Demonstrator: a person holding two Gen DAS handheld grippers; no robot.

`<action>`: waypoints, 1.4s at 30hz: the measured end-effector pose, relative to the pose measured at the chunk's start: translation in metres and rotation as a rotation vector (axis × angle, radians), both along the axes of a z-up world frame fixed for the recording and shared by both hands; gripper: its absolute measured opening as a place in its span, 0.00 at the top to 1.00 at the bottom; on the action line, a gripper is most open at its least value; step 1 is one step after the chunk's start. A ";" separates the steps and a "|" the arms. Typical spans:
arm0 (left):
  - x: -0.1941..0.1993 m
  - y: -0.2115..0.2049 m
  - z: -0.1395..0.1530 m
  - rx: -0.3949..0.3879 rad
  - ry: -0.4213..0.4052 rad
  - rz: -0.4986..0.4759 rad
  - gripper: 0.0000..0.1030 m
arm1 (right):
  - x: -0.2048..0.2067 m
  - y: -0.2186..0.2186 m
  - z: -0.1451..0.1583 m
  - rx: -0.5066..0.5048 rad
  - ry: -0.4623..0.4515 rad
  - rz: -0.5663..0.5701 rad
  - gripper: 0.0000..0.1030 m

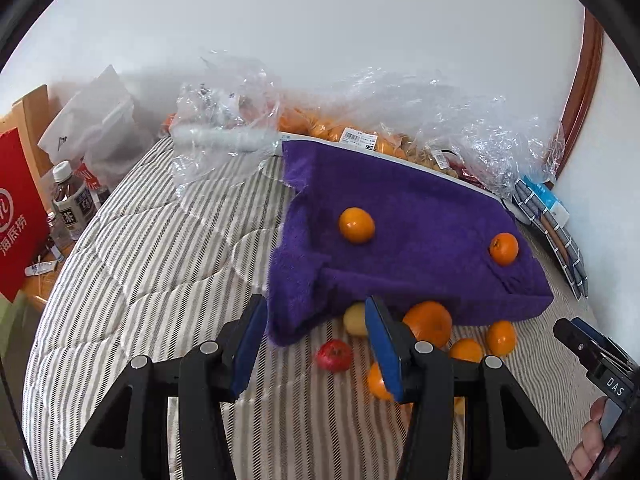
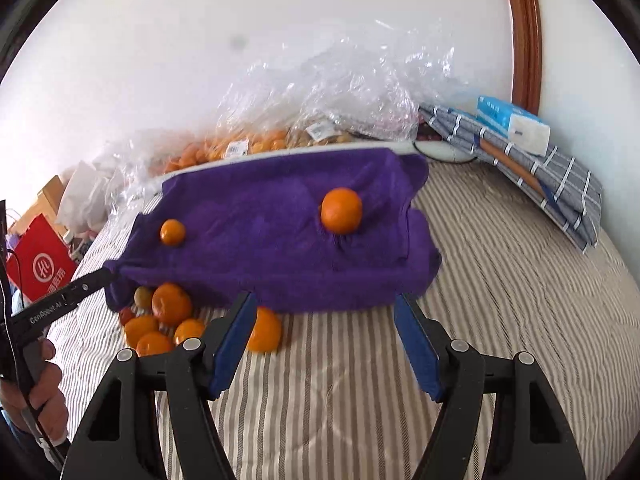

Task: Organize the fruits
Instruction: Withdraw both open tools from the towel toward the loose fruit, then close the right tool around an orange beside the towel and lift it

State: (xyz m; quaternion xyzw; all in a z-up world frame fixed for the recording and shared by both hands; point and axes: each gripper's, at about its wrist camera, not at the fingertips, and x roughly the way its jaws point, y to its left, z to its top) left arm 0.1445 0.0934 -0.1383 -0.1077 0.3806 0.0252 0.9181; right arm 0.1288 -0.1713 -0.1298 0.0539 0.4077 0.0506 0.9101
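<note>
Both the left gripper (image 1: 316, 344) and the right gripper (image 2: 326, 344) are released and grasp nothing above the striped bed (image 2: 500, 280). Two oranges (image 2: 341, 210) lie on the purple towel (image 2: 260, 240), which covers a raised box. More fruits (image 1: 428, 322) lie together on the bed just beside its front edge.

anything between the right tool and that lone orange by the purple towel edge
Nothing visible. The right tool is open, and only bare striped bedding lies between it and the orange, which sits just ahead beside its left finger.
</note>
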 end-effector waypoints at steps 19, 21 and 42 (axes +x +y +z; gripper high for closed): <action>-0.026 0.031 -0.044 0.023 0.079 0.036 0.53 | 0.003 0.034 -0.035 0.050 0.069 0.127 0.57; -0.025 0.030 -0.044 0.020 0.077 0.032 0.53 | 0.008 0.038 -0.038 0.051 0.069 0.137 0.58; -0.027 0.035 -0.045 -0.042 0.061 0.007 0.44 | 0.040 0.046 -0.051 0.008 0.097 0.107 0.67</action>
